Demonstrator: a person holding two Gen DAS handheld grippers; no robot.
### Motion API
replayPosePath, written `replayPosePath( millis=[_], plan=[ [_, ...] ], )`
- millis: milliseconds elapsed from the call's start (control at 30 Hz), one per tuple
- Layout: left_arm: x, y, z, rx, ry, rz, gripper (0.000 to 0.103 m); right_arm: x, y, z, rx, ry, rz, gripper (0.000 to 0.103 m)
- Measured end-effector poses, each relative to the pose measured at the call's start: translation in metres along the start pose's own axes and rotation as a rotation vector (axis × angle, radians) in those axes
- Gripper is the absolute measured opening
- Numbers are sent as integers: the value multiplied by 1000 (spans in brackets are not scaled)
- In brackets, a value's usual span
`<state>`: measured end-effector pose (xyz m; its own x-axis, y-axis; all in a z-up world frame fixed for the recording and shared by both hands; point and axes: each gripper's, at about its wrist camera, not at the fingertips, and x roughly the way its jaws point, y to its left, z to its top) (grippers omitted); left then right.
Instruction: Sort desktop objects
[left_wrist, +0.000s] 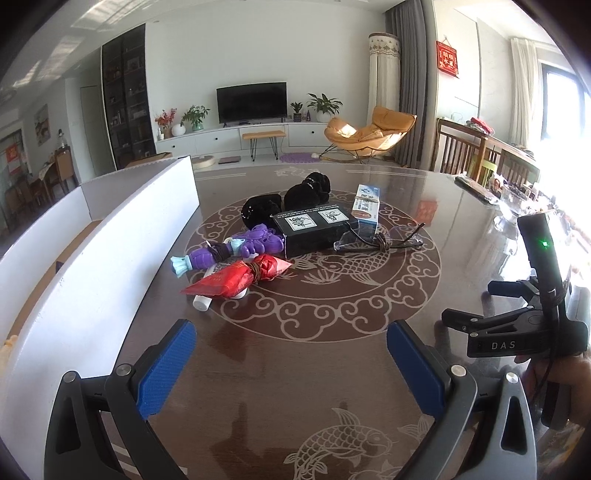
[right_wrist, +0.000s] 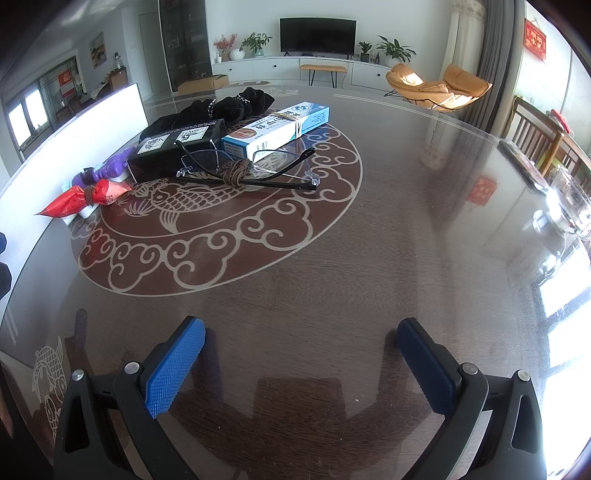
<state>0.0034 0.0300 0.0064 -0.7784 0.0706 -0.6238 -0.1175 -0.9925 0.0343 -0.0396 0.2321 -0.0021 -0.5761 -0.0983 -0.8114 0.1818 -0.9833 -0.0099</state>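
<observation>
A pile of objects lies at the middle of the dark round table (left_wrist: 332, 369): a red packet (left_wrist: 236, 277) tied with brown cord, a purple toy (left_wrist: 236, 248), a black box (left_wrist: 314, 227), a blue-and-white carton (left_wrist: 366, 206), glasses (left_wrist: 380, 242) tied with cord, and black cloth items (left_wrist: 295, 197). My left gripper (left_wrist: 291, 345) is open and empty, short of the pile. In the right wrist view the red packet (right_wrist: 79, 199), black box (right_wrist: 177, 146), carton (right_wrist: 275, 127) and glasses (right_wrist: 243, 168) lie far ahead. My right gripper (right_wrist: 301, 341) is open and empty.
A white open box (left_wrist: 110, 236) with tall walls stands along the table's left side, also visible at the left in the right wrist view (right_wrist: 74, 136). The right-hand gripper body (left_wrist: 532, 314) shows at the right of the left view. Glassware (right_wrist: 569, 206) sits at the table's right edge.
</observation>
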Motion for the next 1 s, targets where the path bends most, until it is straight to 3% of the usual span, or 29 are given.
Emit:
replayPosePath(
  millis=[167, 400, 1000],
  plan=[
    [-2, -11, -1, 58, -14, 30, 103, 0, 0, 0, 0, 0, 0, 103],
    [-4, -14, -2, 72, -18, 14, 103, 0, 0, 0, 0, 0, 0, 103],
    [-1, 9, -1, -56, -6, -9, 103, 0, 0, 0, 0, 0, 0, 103]
  ],
)
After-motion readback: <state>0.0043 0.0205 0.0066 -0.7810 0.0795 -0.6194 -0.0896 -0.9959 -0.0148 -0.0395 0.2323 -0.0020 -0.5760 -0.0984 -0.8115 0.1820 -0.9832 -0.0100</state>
